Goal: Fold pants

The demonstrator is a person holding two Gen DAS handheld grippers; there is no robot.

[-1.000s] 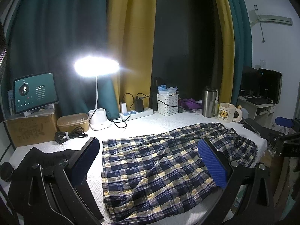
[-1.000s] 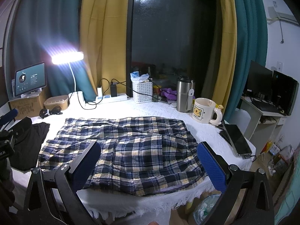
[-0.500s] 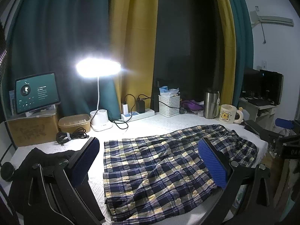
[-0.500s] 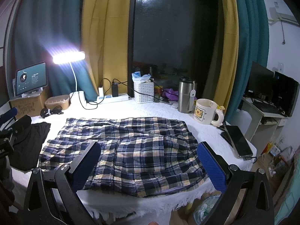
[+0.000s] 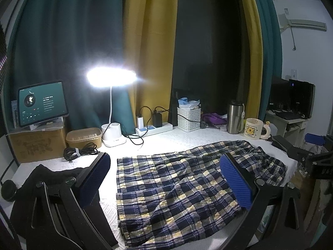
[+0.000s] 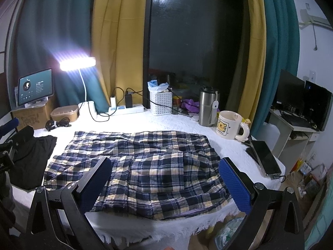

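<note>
The plaid pants [image 6: 137, 166] lay flat at the frame's centre (already once folded, it seemed). The left gripper [image 5: 166, 179] and the right gripper [image 6: 164, 179] hovered wide apart, empty. Pinching both near corners evenly would help.

A navy, white and yellow plaid was seen on the pants [image 6: 141, 166], which were laid over a white textured tablecloth [image 6: 166, 123]. Blue ribbed pads [image 5: 235, 183] were carried on black gripper frames. Teal and mustard curtains [image 6: 116, 41] were hung behind. A yellow bear was printed on the cream mug [image 6: 228, 127]. A black garment [image 6: 31, 152] was noted.
</note>
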